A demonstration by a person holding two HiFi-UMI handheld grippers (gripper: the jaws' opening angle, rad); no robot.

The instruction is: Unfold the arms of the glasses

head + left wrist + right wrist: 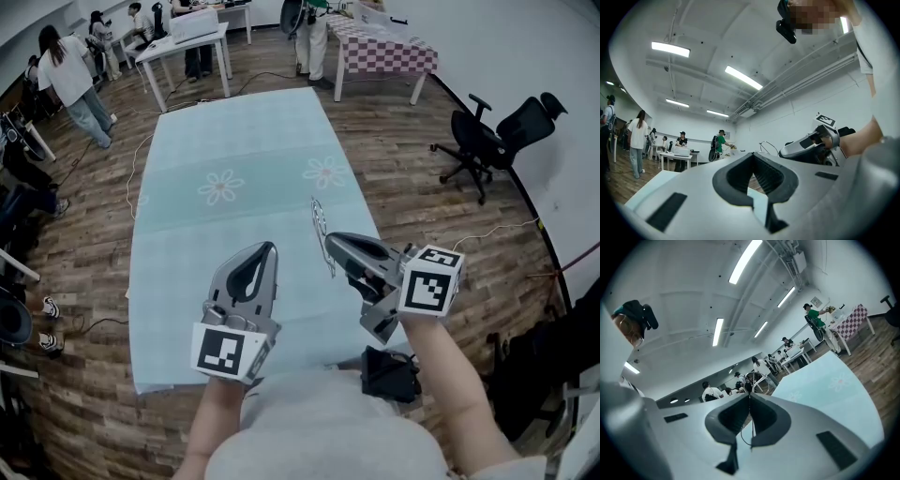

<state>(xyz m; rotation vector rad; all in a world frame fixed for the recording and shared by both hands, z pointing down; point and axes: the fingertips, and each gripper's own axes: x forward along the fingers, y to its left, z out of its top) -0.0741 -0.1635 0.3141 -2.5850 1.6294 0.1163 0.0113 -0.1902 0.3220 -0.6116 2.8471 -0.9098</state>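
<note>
Glasses (319, 220) are pinched in the right gripper (329, 240) over the teal table (234, 141); left gripper (269, 249) is shut, empty. Thin wire frame, so I reckon a twist could bend or drop it.

The pale blue, flower-printed worktop (244, 131) fills the centre of the frame. Black office chairs (492, 136) stand at right, and a checkered table (384, 47) at top.
</note>
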